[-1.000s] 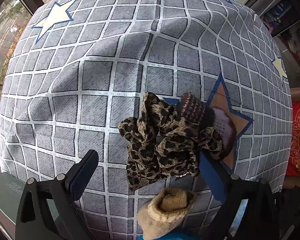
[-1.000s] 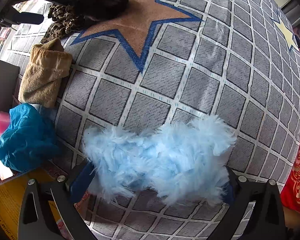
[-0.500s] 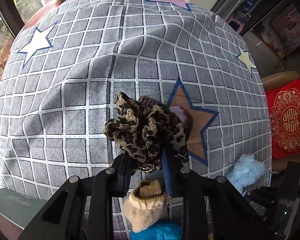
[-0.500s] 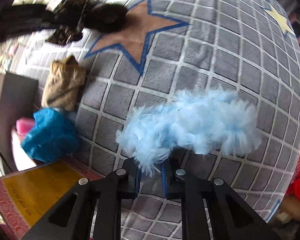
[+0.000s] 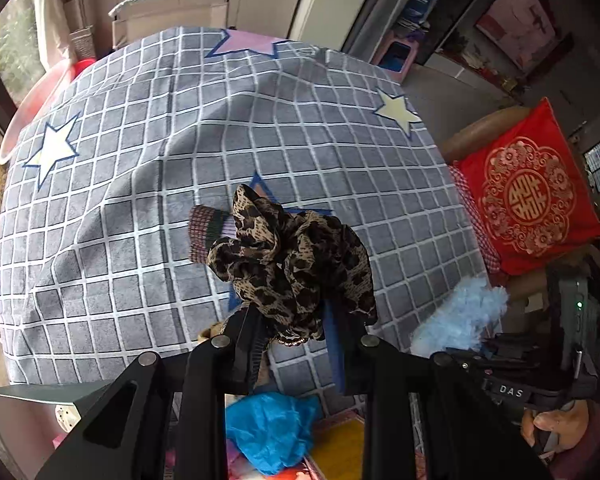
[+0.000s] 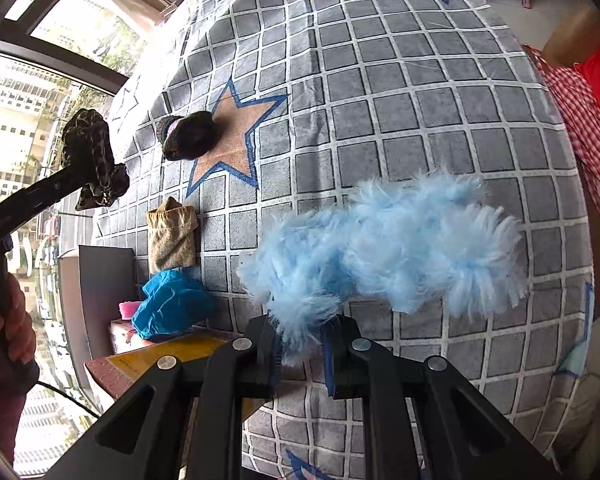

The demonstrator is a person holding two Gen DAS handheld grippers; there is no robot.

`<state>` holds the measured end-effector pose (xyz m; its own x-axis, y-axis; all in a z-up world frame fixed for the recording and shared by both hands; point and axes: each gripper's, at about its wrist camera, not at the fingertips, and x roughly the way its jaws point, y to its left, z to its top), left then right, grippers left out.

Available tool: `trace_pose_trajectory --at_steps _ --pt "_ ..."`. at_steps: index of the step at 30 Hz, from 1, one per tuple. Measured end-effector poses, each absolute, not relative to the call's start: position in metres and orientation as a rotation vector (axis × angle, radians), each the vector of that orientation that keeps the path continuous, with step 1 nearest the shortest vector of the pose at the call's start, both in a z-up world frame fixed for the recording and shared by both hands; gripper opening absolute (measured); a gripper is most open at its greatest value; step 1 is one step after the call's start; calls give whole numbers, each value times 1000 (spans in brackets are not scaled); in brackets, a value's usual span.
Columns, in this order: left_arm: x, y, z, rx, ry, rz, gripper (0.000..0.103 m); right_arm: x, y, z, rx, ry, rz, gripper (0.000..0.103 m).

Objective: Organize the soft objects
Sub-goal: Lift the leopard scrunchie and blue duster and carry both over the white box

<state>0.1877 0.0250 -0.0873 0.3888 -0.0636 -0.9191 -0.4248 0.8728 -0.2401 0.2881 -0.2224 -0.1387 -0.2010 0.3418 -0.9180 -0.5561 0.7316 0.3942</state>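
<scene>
Two sets of tongs are loaded, each clamped on a soft thing and held clear above the checked cloth [image 5: 140, 184] that covers the desk. My left tongs [image 5: 296, 344] are pinched on a leopard-print scarf [image 5: 296, 256]; the bundle bunches out beyond the tips toward twelve o'clock in the left wrist view. In the right wrist view the same scarf [image 6: 94, 160] shows at about nine o'clock, dangling off the cloth at the end of the left tool.

My right tongs [image 6: 300, 354] are squeezed tight on one end of a fluffy light-blue piece [image 6: 384, 248]; the rest of it spreads toward two o'clock from the tips. From the left wrist it shows as a blue tuft [image 5: 460, 316] at four o'clock.

On the cloth, a dark rolled sock [image 6: 188, 136] with a checked cuff lies at the edge of an orange star [image 6: 236, 136], at about eleven o'clock from the right tongs. A tan rolled sock [image 6: 172, 236] sits below it, near the cloth's edge at nine to ten o'clock. Just beside that, off the edge, a crumpled bright-blue piece [image 6: 168, 308] rests over a yellow-topped box [image 6: 172, 354], and something pink [image 6: 126, 309] shows next to it.

A red cushion [image 5: 528, 192] with a gold pattern sits at three o'clock in the left view. A hand [image 6: 8, 332] grips the left tool's handle at the right view's left edge.
</scene>
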Motion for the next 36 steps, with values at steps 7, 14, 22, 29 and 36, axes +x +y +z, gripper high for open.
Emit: trace_pose_trajectory --at_steps 7,14,22,29,36 --pt "187 -41 -58 -409 1148 71 30 269 -249 -119 -116 1570 750 17" --pt "171 -104 -25 -308 1117 -100 30 244 -280 -95 -66 1544 677 17" --pt "121 -154 -2 -211 1115 -296 30 199 -303 -75 -85 1539 626 17" --pt "59 -171 3 -187 1113 -373 30 150 -309 -69 -110 1550 602 17" --pt "5 -151 4 -242 1098 -325 30 100 -294 -67 -157 1570 645 17"
